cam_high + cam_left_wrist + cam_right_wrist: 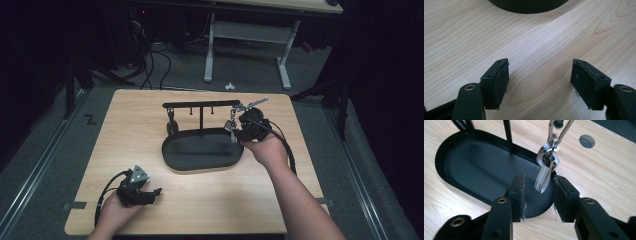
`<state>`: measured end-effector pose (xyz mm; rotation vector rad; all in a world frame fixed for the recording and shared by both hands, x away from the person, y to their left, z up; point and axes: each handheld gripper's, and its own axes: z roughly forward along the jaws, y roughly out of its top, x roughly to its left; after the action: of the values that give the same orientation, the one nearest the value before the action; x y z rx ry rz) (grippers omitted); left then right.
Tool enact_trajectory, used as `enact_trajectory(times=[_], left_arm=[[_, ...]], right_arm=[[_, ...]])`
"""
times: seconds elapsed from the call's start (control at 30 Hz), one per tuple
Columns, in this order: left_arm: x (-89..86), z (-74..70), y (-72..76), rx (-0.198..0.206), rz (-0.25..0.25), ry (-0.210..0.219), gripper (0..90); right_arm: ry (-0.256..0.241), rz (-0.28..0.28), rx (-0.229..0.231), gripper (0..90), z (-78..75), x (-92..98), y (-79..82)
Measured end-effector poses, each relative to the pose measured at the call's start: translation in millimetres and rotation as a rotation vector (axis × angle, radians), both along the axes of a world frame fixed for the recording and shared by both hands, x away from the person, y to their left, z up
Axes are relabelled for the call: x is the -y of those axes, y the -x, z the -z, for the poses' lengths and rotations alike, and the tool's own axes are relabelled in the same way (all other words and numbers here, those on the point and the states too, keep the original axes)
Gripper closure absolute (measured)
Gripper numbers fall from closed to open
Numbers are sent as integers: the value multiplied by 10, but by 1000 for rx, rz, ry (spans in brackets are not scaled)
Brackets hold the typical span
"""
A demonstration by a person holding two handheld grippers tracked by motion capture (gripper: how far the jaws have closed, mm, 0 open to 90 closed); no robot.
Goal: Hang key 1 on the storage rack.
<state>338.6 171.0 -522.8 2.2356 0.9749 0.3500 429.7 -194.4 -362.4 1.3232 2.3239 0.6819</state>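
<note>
Dim workshop floor and cables frame a pale wooden table (210, 200); at its near left corner the left gripper (539, 75) rests with jaws spread wide over bare wood; at centre stands a black oval tray (200, 150) with a T-shaped rack (201, 105); at right, the right gripper (537, 188) stands part-open around a silver key fob (546, 170), apparently hanging from the rack's end, its pads seemingly not touching it.

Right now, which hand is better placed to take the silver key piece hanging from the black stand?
The right. The right claw already has its jaws on both sides of the hanging silver key piece, not yet closed. The left claw rests open on the table, far away.
</note>
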Motion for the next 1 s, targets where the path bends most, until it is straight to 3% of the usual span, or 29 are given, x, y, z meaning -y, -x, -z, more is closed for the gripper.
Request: enact_trajectory(times=[0.3, 0.57, 0.8, 1.0], left_arm=[[13, -13, 2, 21, 0, -4, 294], [-6, -22, -1, 34, -11, 6, 288], [-5, -42, 2, 51, -5, 23, 289], [52, 0, 6, 41, 17, 2, 289]], right_arm=[[-1, 16, 36, 474, 219, 70, 160], [-42, 51, 92, 395, 513, 257, 334], [-79, 88, 150, 387, 833, 504, 559], [-100, 117, 197, 339, 1132, 711, 732]])
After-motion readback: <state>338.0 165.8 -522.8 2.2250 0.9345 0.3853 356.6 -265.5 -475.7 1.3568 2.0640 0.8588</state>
